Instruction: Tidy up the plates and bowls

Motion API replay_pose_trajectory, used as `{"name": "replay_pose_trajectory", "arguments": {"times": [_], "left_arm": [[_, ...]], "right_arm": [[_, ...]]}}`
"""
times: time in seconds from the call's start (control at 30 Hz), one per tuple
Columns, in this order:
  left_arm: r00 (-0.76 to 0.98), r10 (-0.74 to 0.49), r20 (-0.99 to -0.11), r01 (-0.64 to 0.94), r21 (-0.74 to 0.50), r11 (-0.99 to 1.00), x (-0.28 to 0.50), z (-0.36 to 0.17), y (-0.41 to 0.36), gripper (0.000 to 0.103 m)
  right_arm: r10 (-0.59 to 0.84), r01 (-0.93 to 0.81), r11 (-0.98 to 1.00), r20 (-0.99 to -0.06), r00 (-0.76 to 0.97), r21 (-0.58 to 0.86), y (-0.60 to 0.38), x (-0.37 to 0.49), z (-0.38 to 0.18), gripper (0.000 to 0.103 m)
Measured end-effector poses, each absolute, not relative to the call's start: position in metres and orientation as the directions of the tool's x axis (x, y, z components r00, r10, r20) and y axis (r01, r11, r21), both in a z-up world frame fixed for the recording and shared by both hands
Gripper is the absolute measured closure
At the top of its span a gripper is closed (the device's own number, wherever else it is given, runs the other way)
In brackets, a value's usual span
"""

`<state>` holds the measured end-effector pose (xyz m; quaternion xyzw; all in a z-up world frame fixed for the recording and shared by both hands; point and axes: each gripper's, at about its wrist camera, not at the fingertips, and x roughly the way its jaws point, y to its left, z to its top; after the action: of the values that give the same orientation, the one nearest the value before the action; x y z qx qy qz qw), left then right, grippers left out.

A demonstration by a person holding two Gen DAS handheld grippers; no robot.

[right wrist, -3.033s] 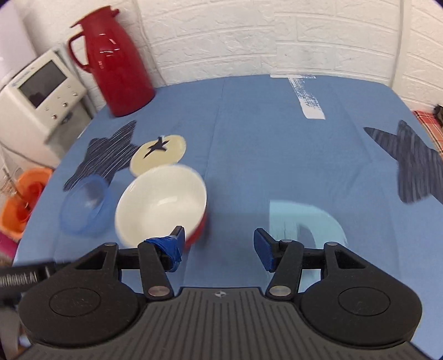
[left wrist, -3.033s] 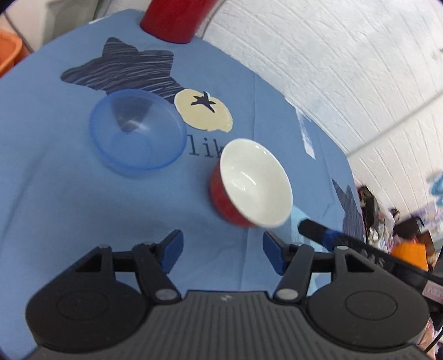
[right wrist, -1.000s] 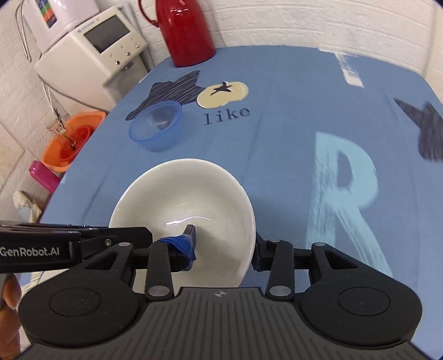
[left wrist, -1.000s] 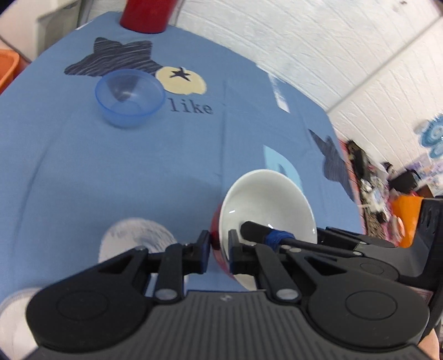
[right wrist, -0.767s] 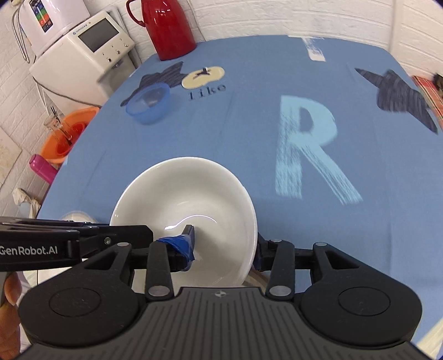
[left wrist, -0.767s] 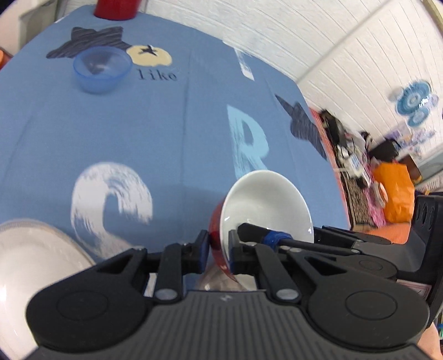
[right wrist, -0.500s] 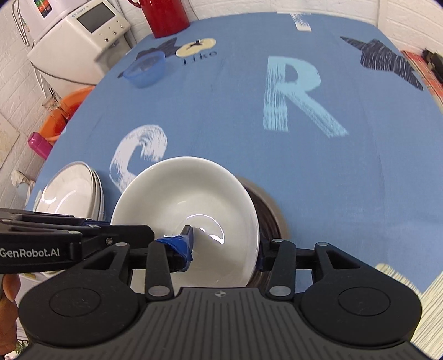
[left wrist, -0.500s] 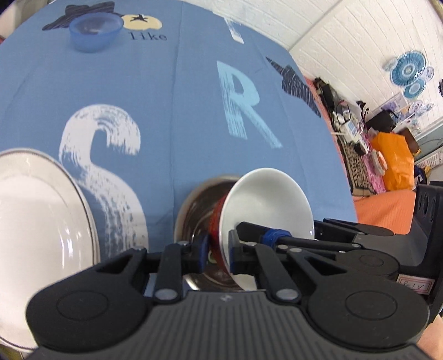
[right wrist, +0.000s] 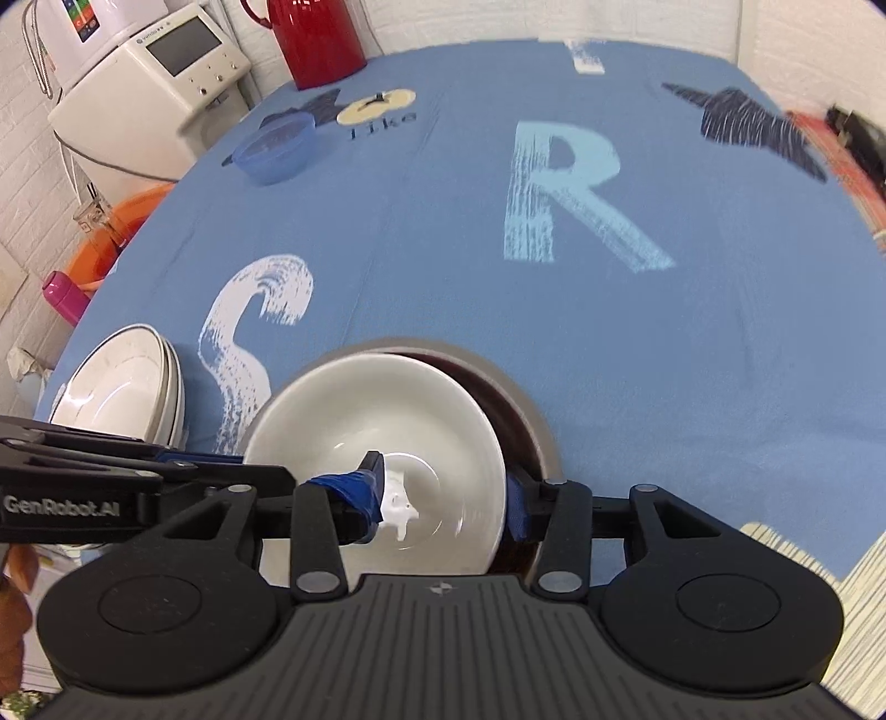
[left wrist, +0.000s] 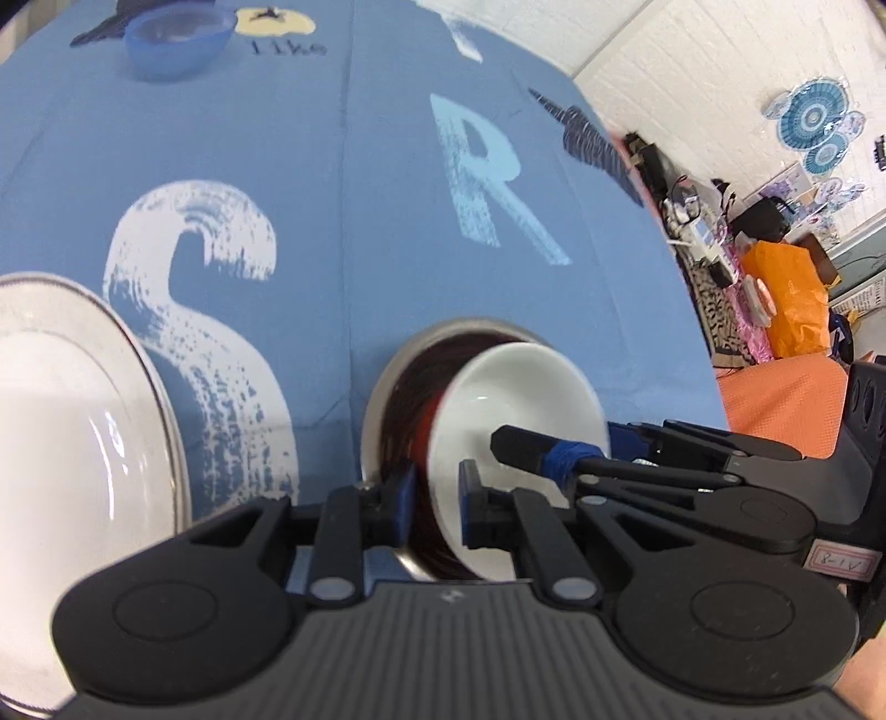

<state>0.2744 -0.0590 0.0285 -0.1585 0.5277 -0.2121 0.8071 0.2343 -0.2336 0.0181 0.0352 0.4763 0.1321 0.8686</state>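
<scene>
A red bowl with a white inside (left wrist: 515, 387) hangs tilted just inside a larger steel bowl (left wrist: 387, 376) near the table's front edge. My left gripper (left wrist: 437, 498) is shut on its near rim, one finger inside and one outside. From the right, my right gripper (right wrist: 443, 498) is shut on the same red bowl (right wrist: 376, 421), its taped finger inside and the other against the outer wall. The steel bowl's rim (right wrist: 526, 399) shows behind it. Whether the two bowls touch is hidden.
A stack of white plates (right wrist: 122, 387) sits left of the steel bowl, also at the left edge (left wrist: 55, 443). A blue plastic bowl (right wrist: 274, 149) stands far back left, near a red thermos (right wrist: 315, 39). Off the table, a white appliance (right wrist: 149, 66) and an orange basin (right wrist: 111, 232).
Both grippers brought the red bowl from the far side of the cloth to the near edge. Over the last half second it dropped into the steel bowl.
</scene>
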Motion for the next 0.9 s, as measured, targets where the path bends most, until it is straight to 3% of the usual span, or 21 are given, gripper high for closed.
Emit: {"name": "replay_pose_trajectory", "arguments": {"times": [0.07, 0.17, 0.33, 0.5, 0.9], "left_arm": [[0.368, -0.517, -0.773, 0.188, -0.483, 0.855, 0.273, 0.037, -0.055, 0.092], [0.39, -0.538, -0.747, 0.215, -0.495, 0.842, 0.27, 0.049, -0.049, 0.073], [0.45, -0.528, -0.72, 0.262, -0.459, 0.849, 0.262, 0.072, -0.046, 0.073], [0.499, -0.505, -0.704, 0.274, -0.424, 0.863, 0.257, 0.083, -0.031, 0.055], [0.602, -0.336, -0.724, 0.127, -0.328, 0.936, 0.284, 0.081, 0.063, 0.049]], "right_arm": [[0.266, -0.188, 0.963, -0.806, 0.529, 0.194, -0.237, 0.235, 0.024, 0.073], [0.266, -0.18, 0.963, -0.794, 0.547, 0.199, -0.241, 0.236, 0.032, 0.073], [0.273, -0.186, 0.961, -0.783, 0.559, 0.203, -0.239, 0.235, 0.043, 0.073], [0.295, -0.205, 0.955, -0.774, 0.56, 0.216, -0.233, 0.234, 0.049, 0.073], [0.333, -0.139, 0.94, -0.756, 0.564, 0.311, -0.229, 0.26, 0.046, 0.072]]}}
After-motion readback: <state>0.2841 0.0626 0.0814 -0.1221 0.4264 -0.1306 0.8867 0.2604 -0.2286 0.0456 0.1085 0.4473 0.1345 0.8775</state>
